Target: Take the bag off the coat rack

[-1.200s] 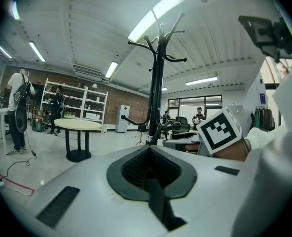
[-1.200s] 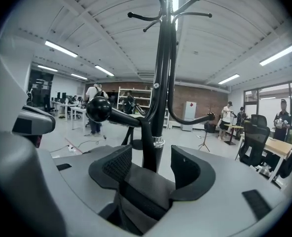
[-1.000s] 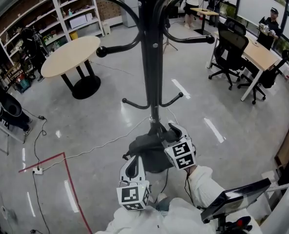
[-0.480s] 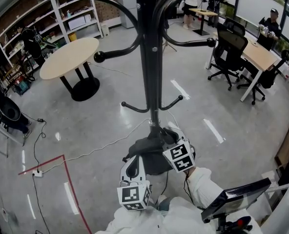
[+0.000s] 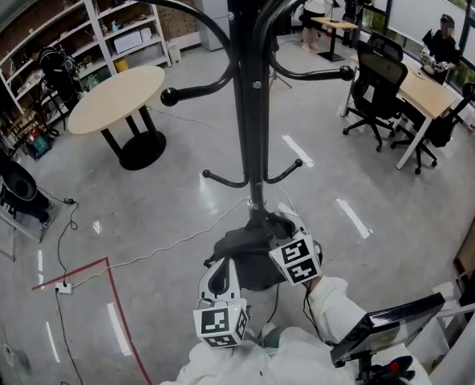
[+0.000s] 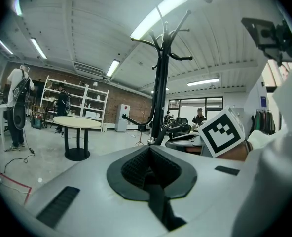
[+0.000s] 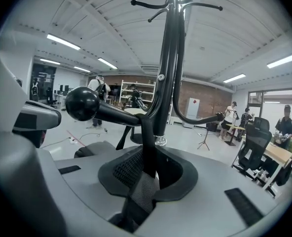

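Observation:
A black coat rack [image 5: 249, 95] stands right in front of me. A dark bag [image 5: 239, 251] hangs low by its pole. In the right gripper view its black strap [image 7: 147, 142] runs down from a ball-tipped hook [image 7: 82, 103] and passes between my right gripper's [image 7: 145, 174] jaws, which are closing on it with the pads against the strap. In the head view that right gripper [image 5: 276, 233] sits at the bag's right side. My left gripper [image 5: 219, 269] hovers just below the bag, shut with nothing in it; its jaws [image 6: 148, 174] point toward the rack.
A round table [image 5: 115, 95] stands at the back left and shelving [image 5: 101, 22] lines the wall. Desks and office chairs [image 5: 378, 87] are at the right. A cable [image 5: 141, 247] and red floor tape [image 5: 113, 295] cross the floor at the left. A laptop [image 5: 390, 327] is near my right elbow.
The right gripper has shifted slightly down and toward me beside the bag. The left gripper and the bag have stayed where they were.

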Demonstrator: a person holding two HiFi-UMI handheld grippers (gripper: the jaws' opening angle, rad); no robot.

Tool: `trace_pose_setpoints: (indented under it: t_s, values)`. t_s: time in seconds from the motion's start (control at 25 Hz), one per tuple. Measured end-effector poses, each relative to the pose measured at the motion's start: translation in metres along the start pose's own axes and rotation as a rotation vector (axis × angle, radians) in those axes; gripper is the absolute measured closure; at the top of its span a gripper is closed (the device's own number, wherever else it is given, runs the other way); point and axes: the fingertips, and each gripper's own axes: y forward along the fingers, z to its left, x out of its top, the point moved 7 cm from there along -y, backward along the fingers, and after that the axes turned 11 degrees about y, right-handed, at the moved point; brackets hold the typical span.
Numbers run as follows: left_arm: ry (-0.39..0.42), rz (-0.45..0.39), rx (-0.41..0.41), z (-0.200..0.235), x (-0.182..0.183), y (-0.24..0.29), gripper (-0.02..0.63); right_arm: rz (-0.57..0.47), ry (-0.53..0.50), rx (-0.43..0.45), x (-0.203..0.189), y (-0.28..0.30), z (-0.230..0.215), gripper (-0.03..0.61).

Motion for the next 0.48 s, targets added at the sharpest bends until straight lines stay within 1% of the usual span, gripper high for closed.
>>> trace_pose_setpoints:
  t_s: [0.12, 0.28, 0.48]
  values:
    - [-0.002, 0.002, 0.004, 0.002, -0.001, -0.002, 0.612, -0.001, -0.001, -0.016, 0.0, 0.0, 0.0, 0.512]
    - [0.0, 0.005, 0.012, 0.006, -0.002, -0.007, 0.613, -0.023, 0.038, 0.001, 0.002, -0.001, -0.003, 0.522]
    - [0.003, 0.013, 0.016, 0.01, -0.004, -0.011, 0.614, -0.058, 0.076, 0.001, 0.0, -0.005, -0.005, 0.531]
